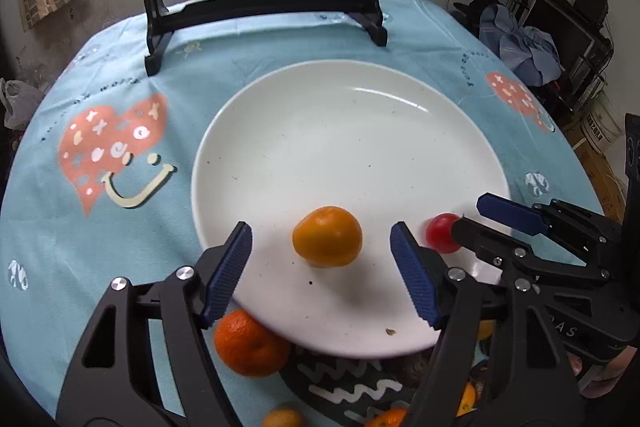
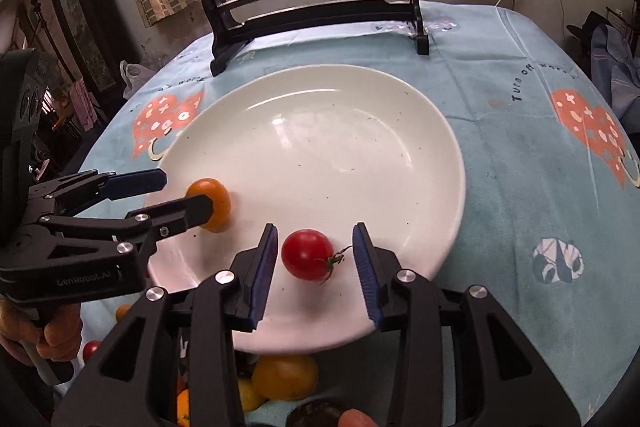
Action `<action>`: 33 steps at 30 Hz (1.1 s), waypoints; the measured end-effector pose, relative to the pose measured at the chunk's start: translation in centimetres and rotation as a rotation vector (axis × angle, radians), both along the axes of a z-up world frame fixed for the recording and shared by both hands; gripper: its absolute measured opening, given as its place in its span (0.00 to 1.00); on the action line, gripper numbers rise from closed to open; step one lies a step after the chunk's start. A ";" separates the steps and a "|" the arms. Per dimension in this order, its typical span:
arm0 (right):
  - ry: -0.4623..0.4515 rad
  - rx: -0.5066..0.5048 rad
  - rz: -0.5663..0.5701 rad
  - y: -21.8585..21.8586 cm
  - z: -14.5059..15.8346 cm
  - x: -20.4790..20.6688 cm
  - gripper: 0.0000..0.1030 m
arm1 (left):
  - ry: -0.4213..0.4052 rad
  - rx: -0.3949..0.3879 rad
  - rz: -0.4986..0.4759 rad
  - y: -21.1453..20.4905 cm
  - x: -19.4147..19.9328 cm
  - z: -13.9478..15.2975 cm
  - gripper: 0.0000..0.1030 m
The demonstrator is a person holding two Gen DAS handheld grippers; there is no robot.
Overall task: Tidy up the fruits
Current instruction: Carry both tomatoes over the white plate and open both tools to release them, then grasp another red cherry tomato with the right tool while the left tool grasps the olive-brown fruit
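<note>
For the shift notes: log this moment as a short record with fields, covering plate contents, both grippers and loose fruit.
plate: white plate on the blue tablecloth
on plate: orange fruit; red tomato
left gripper: open, pads clear of the orange fruit
right gripper: open, tomato between its pads, untouched
off plate: mandarin at the near rim, other fruit partly hidden
behind plate: painted screen on a dark stand
</note>
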State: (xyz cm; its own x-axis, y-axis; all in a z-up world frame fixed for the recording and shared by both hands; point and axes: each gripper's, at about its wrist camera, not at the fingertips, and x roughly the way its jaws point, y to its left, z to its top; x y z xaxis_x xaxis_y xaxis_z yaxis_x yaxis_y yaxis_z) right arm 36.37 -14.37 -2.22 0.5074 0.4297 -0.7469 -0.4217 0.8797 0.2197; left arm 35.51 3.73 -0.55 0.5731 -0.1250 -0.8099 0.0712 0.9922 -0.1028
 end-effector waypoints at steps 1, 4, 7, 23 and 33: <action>-0.018 0.001 0.002 -0.1 0.7 -0.8 0.39 | -0.021 0.001 -0.003 0.1 -1.2 1.0 0.79; -0.049 0.043 0.036 -1.0 2.7 -4.6 0.42 | -0.088 0.030 0.010 0.2 -5.1 3.3 0.86; -0.082 0.101 0.095 -1.7 4.1 -9.4 0.43 | -0.123 0.040 0.021 0.5 -9.6 4.3 0.90; -0.113 -0.023 0.146 -0.3 -2.3 -23.0 0.43 | -0.135 -0.027 0.009 1.7 -27.6 -1.1 0.91; -0.100 -0.082 0.120 0.7 -3.5 -22.4 0.42 | -0.135 -0.030 0.052 3.2 -29.4 -1.7 0.91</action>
State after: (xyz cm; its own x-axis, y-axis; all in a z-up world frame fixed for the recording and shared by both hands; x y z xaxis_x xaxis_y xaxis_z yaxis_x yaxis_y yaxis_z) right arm 14.01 -13.71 -5.67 0.5296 0.4313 -0.7304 -0.5410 0.8349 0.1007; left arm 6.08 6.95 -2.20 0.6831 -0.1156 -0.7211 0.0353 0.9915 -0.1255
